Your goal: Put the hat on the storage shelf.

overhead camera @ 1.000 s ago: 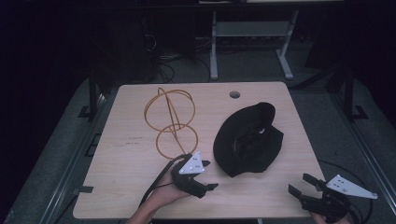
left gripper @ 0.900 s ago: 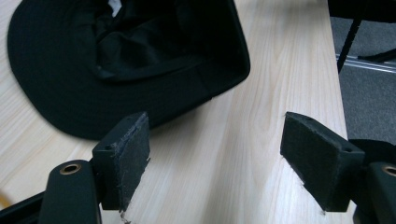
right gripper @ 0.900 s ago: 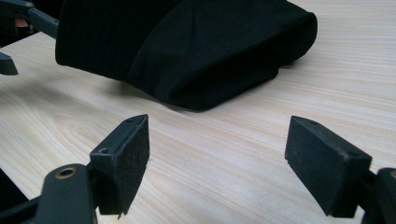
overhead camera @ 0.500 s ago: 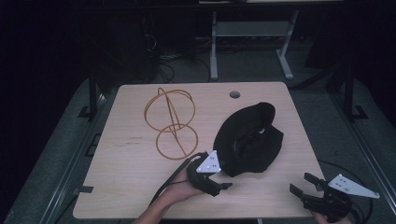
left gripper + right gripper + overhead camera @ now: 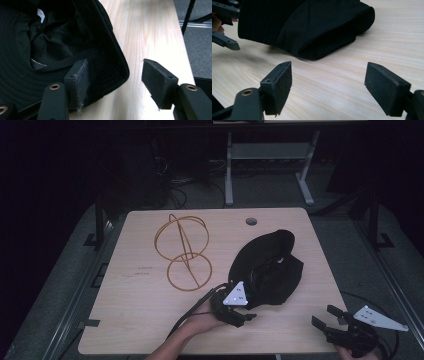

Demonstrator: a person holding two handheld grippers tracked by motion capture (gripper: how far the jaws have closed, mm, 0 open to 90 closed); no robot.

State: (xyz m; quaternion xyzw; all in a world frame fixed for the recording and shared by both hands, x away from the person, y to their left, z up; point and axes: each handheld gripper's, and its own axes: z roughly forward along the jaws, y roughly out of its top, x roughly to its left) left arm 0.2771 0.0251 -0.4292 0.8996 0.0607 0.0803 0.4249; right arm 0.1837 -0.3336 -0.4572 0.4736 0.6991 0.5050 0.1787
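Our left gripper (image 5: 248, 316) sits low over the near part of the table, held in our left hand (image 5: 200, 321), jaws spread wide. Our right gripper (image 5: 327, 317) is at the near right corner, jaws likewise parted, its grey plate on top.

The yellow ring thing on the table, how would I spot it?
Look at the light wooden table. On its left half lies a thin yellow wire frame of joined hoops, left of the floppy black fabric hat. You can see straight through it.
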